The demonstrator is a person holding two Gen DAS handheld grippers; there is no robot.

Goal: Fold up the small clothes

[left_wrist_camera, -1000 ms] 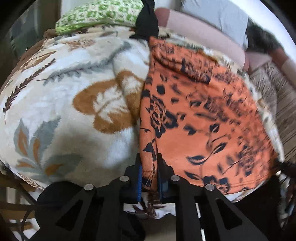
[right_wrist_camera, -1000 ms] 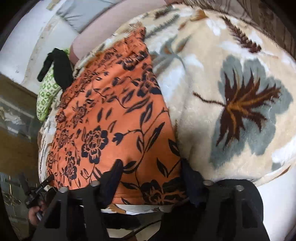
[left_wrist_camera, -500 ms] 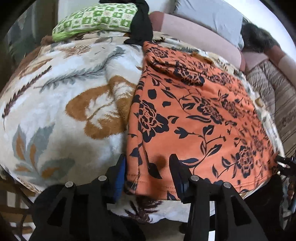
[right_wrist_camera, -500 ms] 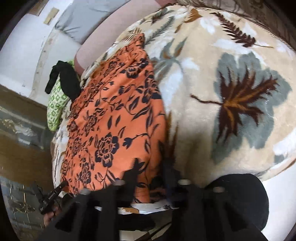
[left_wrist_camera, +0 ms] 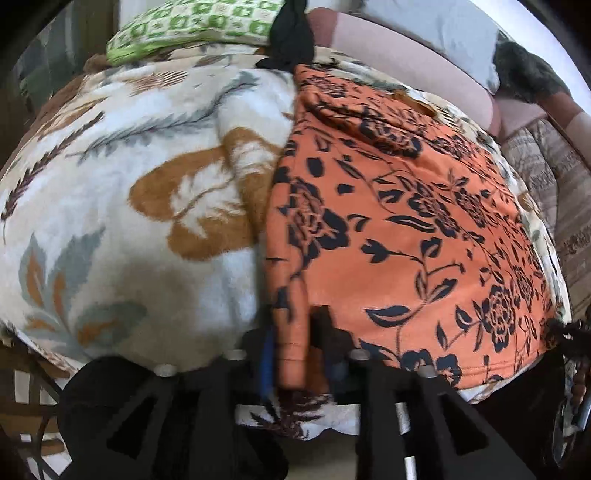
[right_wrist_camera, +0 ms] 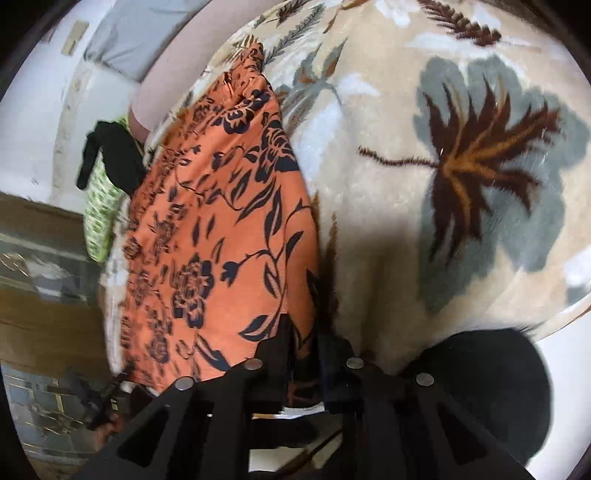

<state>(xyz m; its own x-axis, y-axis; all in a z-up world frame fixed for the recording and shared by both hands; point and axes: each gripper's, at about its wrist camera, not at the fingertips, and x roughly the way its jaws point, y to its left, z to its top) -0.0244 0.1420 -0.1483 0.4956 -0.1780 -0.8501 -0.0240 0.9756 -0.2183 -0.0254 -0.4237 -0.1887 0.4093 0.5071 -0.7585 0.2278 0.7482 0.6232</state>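
Note:
An orange garment with black flowers (left_wrist_camera: 406, 229) lies spread on a cream leaf-patterned blanket (left_wrist_camera: 129, 221). My left gripper (left_wrist_camera: 295, 347) is shut on the garment's near left corner, with the hem bunched between its fingers. In the right wrist view the same garment (right_wrist_camera: 221, 240) runs away to the upper left. My right gripper (right_wrist_camera: 306, 350) is shut on its near right corner at the blanket's (right_wrist_camera: 443, 221) edge.
A green patterned cushion (left_wrist_camera: 195, 26) and a black cloth (left_wrist_camera: 291, 37) lie at the far end. A pink bolster (left_wrist_camera: 406, 48) and a grey pillow (left_wrist_camera: 443, 26) sit behind the garment. A striped brown cover (left_wrist_camera: 554, 177) lies to the right.
Half a second ago my left gripper was open astride the hem; it has now shut on the corner. My right gripper has also closed on its corner.

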